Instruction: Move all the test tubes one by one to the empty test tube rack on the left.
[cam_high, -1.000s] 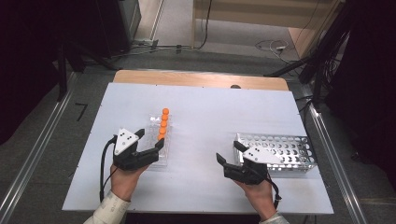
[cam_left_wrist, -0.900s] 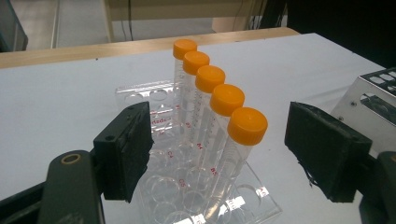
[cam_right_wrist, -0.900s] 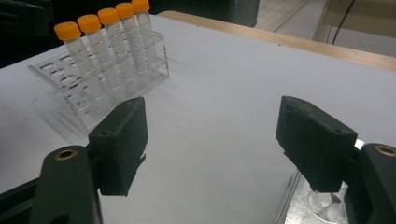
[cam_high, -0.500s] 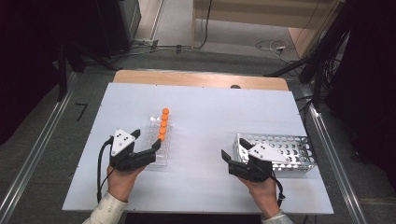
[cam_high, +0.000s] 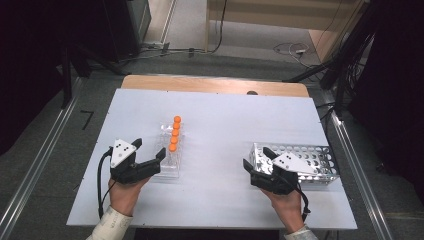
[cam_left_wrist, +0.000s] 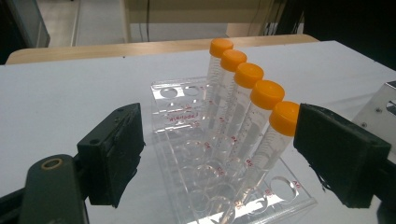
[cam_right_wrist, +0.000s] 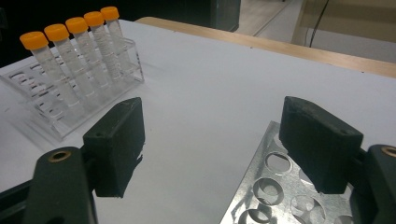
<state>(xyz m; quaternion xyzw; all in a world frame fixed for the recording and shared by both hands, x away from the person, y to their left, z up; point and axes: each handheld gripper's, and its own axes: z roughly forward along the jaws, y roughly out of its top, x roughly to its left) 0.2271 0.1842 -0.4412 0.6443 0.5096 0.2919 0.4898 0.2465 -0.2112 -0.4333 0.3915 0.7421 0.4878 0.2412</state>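
Left gripper (cam_high: 148, 156) jaws have just been opening, now wide around the clear rack's (cam_high: 169, 161) near end, not gripping. Right gripper (cam_high: 256, 161) open, shifted nearer.

A white tabletop (cam_high: 225, 115) is seen across the middle of the high view, bordered at twelve o'clock by a wooden strip (cam_high: 210, 84) on which a small dark round spot (cam_high: 252, 92) is set. Beyond it, black cables (cam_high: 190, 50) are laid over the grey floor (cam_high: 240, 40) towards twelve o'clock, with a dark cabinet (cam_high: 127, 25) at eleven o'clock and a white plug (cam_high: 299, 50) at one o'clock. Metal rails are run along the floor at nine o'clock (cam_high: 40, 165) and at three o'clock (cam_high: 357, 180).
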